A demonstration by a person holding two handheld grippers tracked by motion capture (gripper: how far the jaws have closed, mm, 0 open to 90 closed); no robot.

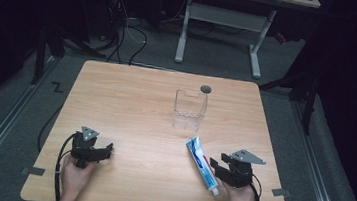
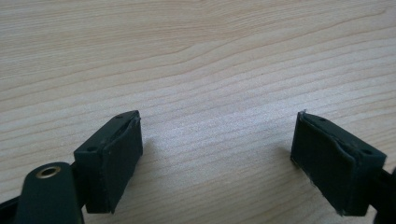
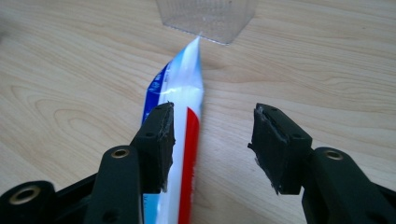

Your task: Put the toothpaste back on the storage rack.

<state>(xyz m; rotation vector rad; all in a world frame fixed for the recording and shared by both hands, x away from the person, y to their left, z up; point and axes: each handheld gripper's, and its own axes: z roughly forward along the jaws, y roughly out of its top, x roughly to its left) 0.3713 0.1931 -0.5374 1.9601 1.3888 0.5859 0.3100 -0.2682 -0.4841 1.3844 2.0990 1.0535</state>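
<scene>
My right gripper stands wide open and empty; the toothpaste tube lies flat under its left jaw, long axis running away toward the clear plastic box. My left gripper, also open and empty, sits well apart.

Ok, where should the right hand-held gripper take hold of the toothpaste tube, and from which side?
Probably mid-body: the toothpaste tube lies flat, cap toward the person, crimped end by the clear box. Bring the right hand-held gripper down from above, open jaws straddling its narrow width; one jaw is over it now.
</scene>
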